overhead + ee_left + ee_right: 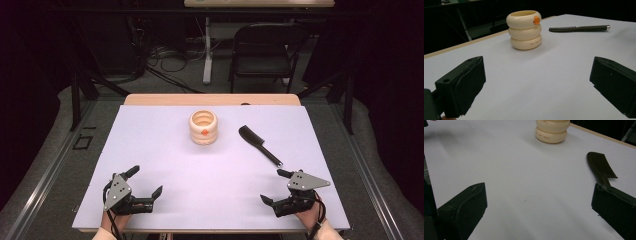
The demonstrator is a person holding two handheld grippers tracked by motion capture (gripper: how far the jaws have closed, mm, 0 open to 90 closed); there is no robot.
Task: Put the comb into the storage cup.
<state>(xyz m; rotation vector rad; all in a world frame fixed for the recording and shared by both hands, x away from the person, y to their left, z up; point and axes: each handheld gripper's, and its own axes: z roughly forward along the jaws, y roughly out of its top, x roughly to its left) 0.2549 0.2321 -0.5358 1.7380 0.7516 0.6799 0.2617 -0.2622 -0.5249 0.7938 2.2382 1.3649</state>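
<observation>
The black plastic comb with a long slim handle [259, 145] lies flat on the pale lilac table top [210, 200], right of centre in the high view, its toothed head toward the upper left of the frame and its handle end running down to the lower right. In the left gripper view it shows at the upper right [579, 28], in the right gripper view at the right edge [602, 168], partly behind the jaw there.

The cream-coloured ribbed cup shaped like three stacked rings, with a small orange mark on its side [203, 127], stands upright just above the middle of the high view, to the left of the comb and apart from it. It sits at the upper middle of the left gripper view [525, 30] and at the top of the right gripper view [552, 131].

The right gripper [276, 186] rests at the lower right of the high view, near the comb's handle end, jaws spread wide with nothing between them. The left gripper [146, 181] rests at the lower left, jaws likewise wide apart and empty.
</observation>
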